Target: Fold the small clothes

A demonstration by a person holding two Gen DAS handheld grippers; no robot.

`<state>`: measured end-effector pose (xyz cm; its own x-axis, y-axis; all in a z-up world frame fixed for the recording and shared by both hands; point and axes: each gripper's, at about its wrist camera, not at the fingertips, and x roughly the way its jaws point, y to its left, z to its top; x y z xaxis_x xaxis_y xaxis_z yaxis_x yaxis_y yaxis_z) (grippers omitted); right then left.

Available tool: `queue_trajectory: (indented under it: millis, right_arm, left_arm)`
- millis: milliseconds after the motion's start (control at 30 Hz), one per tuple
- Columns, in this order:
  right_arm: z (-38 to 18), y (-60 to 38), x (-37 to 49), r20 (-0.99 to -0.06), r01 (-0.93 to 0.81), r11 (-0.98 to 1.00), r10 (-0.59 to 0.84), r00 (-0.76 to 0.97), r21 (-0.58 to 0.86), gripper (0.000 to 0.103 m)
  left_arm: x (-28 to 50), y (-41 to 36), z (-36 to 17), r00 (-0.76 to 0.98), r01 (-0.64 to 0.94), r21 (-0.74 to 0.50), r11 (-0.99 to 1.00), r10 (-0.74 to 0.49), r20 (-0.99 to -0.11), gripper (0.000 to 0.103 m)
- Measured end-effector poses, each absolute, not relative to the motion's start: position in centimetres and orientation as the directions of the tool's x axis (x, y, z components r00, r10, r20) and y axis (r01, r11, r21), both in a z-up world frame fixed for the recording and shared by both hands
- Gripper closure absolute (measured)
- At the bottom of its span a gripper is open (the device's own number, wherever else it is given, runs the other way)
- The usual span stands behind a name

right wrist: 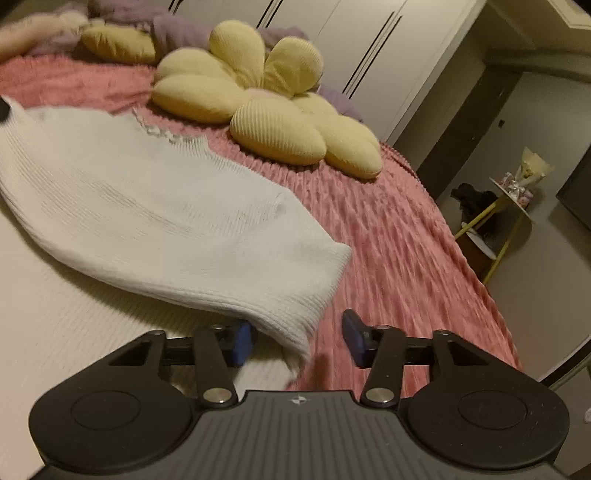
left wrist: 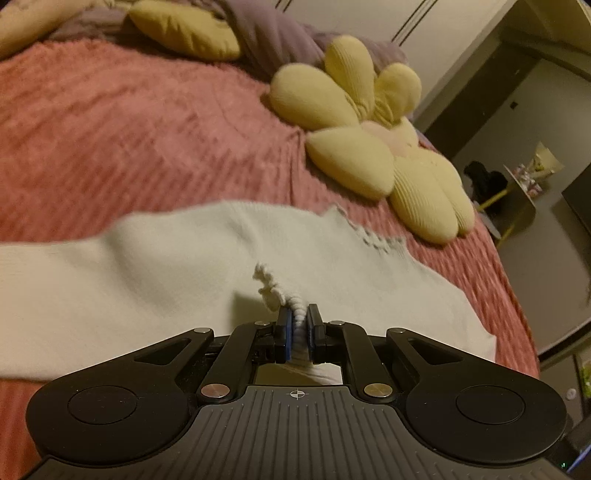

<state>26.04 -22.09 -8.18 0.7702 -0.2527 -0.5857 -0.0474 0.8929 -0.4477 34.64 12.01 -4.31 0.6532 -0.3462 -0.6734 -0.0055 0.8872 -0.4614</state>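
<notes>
A white knitted garment [left wrist: 184,266] lies spread on the pink bedspread [left wrist: 129,129]. My left gripper [left wrist: 299,317] is shut on a scalloped white edge of the garment [left wrist: 280,295], which sticks up between the blue pads. In the right wrist view the same garment [right wrist: 147,206] is folded over itself, and its ribbed edge [right wrist: 295,317] hangs between the fingers of my right gripper [right wrist: 295,336]. The right jaws stand wide apart, with the blue pads [right wrist: 354,336] not pressing the cloth.
A yellow flower-shaped cushion [left wrist: 369,147] lies on the bed past the garment, also in the right wrist view [right wrist: 266,110]. Purple bedding [left wrist: 266,37] and another yellow pillow [left wrist: 184,29] are at the head. A small side table [right wrist: 509,199] stands beyond the bed's right edge.
</notes>
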Motion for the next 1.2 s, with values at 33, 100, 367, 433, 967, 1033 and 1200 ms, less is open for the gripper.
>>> queue_trajectory:
  millis: [33, 100, 367, 433, 967, 1033, 1200]
  right_arm:
    - [-8.3, -21.9, 26.6, -0.586, -0.049, 0.886, -0.261, 0.767, -0.46, 0.065]
    - [-8.8, -21.3, 27.5, -0.58, -0.054, 0.864, -0.288, 0.762, -0.5, 0.072]
    - [-9.6, -18.8, 27.5, -0.389, 0.005, 0.74, -0.359, 0.848, -0.672, 0.096]
    - [-11.3, -18.7, 27.8, -0.435, -0.046, 0.718, -0.368, 0.822, -0.695, 0.096]
    - [-13.0, -17.5, 28.3, -0.423, -0.116, 0.624, -0.371, 0.827, -0.773, 0.092]
    - [-13.1, -17.6, 29.0, -0.44, -0.128, 0.622, -0.378, 0.815, -0.773, 0.096]
    - [-12.8, -18.1, 29.3, -0.268, 0.011, 0.515, -0.465, 0.844, -0.857, 0.096]
  left_arm:
    - [34.6, 12.2, -4.2, 0.663, -0.004, -0.454, 0.891, -0.338, -0.668, 0.094]
    - [34.9, 12.7, -3.7, 0.683, -0.002, -0.437, 0.9, -0.318, -0.658, 0.094]
    - [35.1, 13.8, -4.0, 0.729, -0.001, -0.392, 0.92, -0.267, -0.63, 0.094]
    - [35.0, 13.8, -5.1, 0.702, -0.01, -0.379, 0.926, -0.263, -0.662, 0.094]
    - [36.4, 13.0, -7.7, 0.607, 0.005, -0.449, 0.893, -0.36, -0.708, 0.096]
    - [36.4, 12.4, -6.7, 0.64, 0.027, -0.403, 0.915, -0.325, -0.696, 0.097]
    - [35.2, 11.7, -4.1, 0.753, 0.083, -0.319, 0.944, -0.269, -0.6, 0.097]
